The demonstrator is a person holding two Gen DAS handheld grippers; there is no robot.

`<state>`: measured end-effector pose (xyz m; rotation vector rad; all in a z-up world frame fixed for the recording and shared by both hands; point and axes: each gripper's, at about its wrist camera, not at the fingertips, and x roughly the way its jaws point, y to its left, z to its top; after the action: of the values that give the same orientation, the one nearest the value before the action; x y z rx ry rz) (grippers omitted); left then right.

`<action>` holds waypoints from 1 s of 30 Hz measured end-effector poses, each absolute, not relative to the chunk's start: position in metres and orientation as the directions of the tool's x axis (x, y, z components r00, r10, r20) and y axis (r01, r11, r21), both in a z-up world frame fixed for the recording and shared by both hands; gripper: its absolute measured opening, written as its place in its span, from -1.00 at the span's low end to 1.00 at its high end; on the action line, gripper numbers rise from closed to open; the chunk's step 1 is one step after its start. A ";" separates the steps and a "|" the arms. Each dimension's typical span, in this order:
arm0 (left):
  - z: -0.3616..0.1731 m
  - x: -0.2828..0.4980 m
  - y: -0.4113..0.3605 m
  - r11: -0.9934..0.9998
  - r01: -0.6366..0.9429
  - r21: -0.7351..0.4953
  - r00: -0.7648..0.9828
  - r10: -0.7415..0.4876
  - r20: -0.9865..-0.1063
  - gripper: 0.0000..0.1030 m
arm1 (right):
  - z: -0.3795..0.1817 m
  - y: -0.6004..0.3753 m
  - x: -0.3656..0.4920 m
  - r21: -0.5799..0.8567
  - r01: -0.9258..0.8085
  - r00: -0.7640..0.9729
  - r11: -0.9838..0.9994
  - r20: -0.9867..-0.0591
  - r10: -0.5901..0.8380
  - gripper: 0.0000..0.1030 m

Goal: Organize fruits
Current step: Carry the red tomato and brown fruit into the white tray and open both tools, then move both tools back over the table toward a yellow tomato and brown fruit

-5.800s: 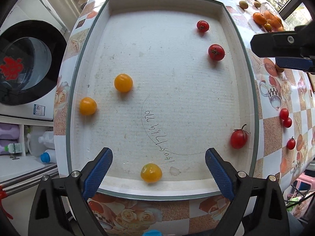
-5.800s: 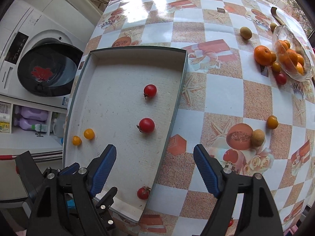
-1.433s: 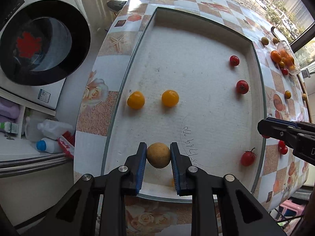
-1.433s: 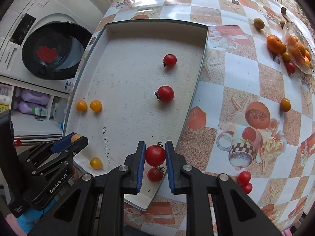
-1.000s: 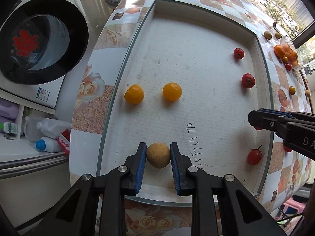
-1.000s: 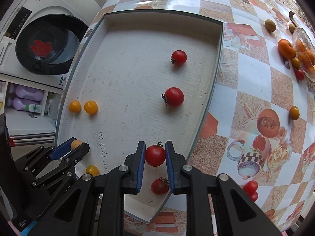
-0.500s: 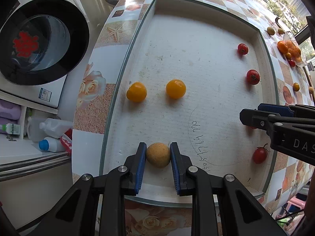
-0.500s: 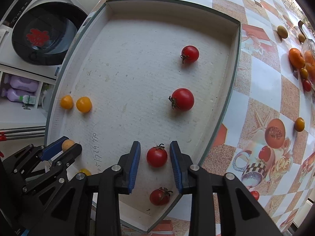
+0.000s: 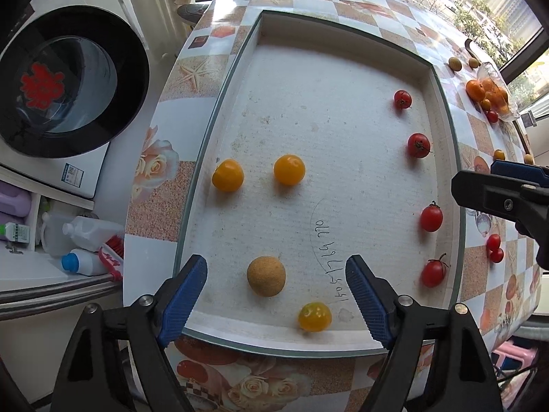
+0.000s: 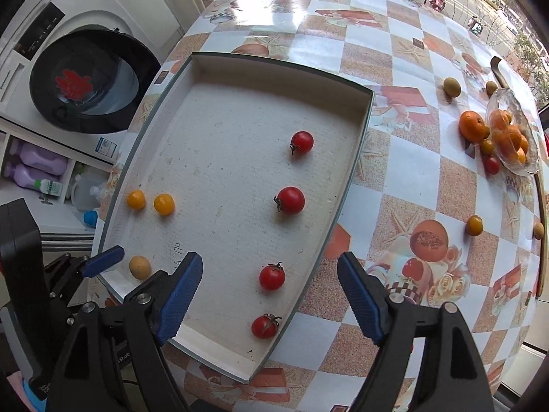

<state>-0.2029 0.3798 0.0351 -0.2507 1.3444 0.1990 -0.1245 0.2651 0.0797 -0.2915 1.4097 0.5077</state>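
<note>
A shallow white tray point(image 9: 343, 51) lies on the patterned table. My left gripper point(image 9: 276, 290) is open above its near left corner, over a tan round fruit point(image 9: 266, 276) lying free on the tray floor. Yellow fruits point(image 9: 289, 169) lie on the tray's left side, one point(image 9: 314, 316) at the near edge. My right gripper point(image 10: 269, 285) is open above a red tomato point(image 10: 272, 277) resting in the tray. It is one of several red tomatoes point(image 10: 290, 200) in a row along the tray's right side.
A glass bowl of oranges point(image 10: 511, 137) stands at the far right of the table. Loose small fruits point(image 10: 474, 225) lie on the tablecloth. Two red tomatoes point(image 9: 494, 247) lie beside the tray. A washing machine point(image 9: 65, 92) stands left of the table.
Both grippers have opened. The left one let go of the tan fruit and the right one let go of the red tomato; both fruits now rest in the tray.
</note>
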 end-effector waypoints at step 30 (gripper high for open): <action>0.062 -0.161 0.328 0.987 -0.161 0.003 0.216 0.038 -0.976 0.62 | 0.110 0.188 -0.107 0.107 -0.383 0.155 0.918 -0.972 0.178 0.67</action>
<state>-0.1610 0.3280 0.0620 -0.1067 1.3469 0.1384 -0.1073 0.1875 0.1098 -0.1792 1.3589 0.4050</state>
